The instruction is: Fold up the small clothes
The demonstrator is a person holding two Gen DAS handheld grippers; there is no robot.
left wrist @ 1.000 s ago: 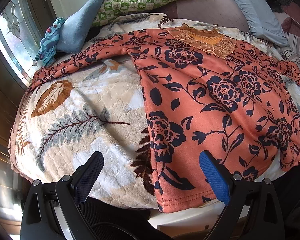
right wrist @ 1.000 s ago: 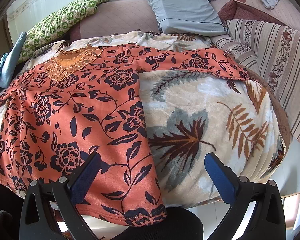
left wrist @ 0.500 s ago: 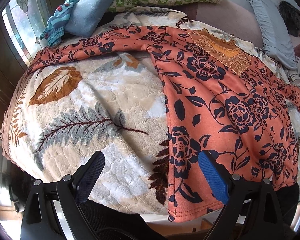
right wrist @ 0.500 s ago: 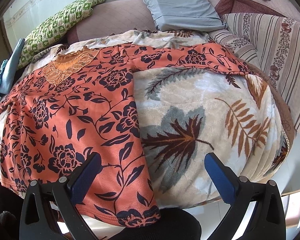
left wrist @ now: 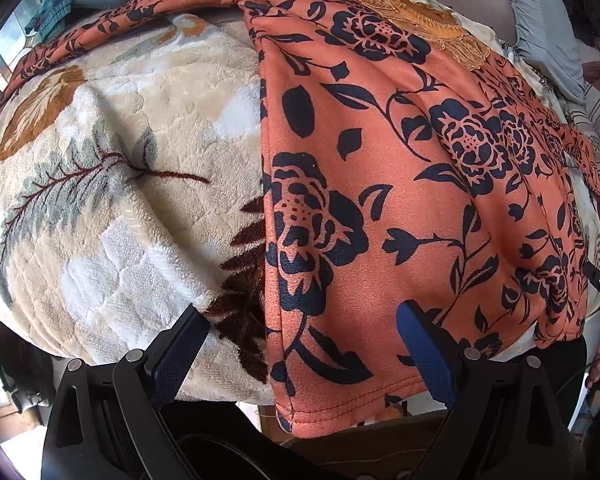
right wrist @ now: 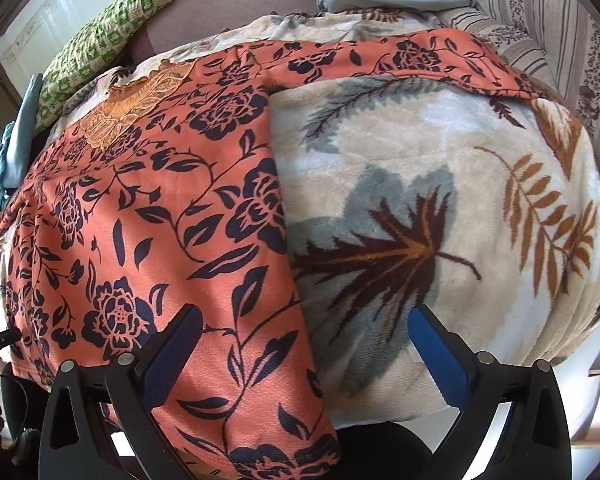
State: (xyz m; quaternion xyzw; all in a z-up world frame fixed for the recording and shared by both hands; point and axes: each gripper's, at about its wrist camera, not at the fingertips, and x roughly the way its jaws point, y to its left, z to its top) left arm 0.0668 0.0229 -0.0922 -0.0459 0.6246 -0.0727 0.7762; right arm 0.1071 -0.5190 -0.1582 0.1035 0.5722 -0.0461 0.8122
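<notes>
Both the left gripper (left wrist: 302, 350) and right gripper (right wrist: 306, 344) hang released over the near hem corners of the orange top (left wrist: 380, 184), spread flat on the blanket (left wrist: 120, 152), so a shallow pinch may snag plush blanket too.

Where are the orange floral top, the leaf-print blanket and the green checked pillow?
orange floral top (left wrist: 380, 184): left wrist view, middle of its body panel.
leaf-print blanket (right wrist: 440, 168): right wrist view, bare cream area right of the top.
green checked pillow (right wrist: 112, 28): right wrist view, middle of its upper face.
</notes>
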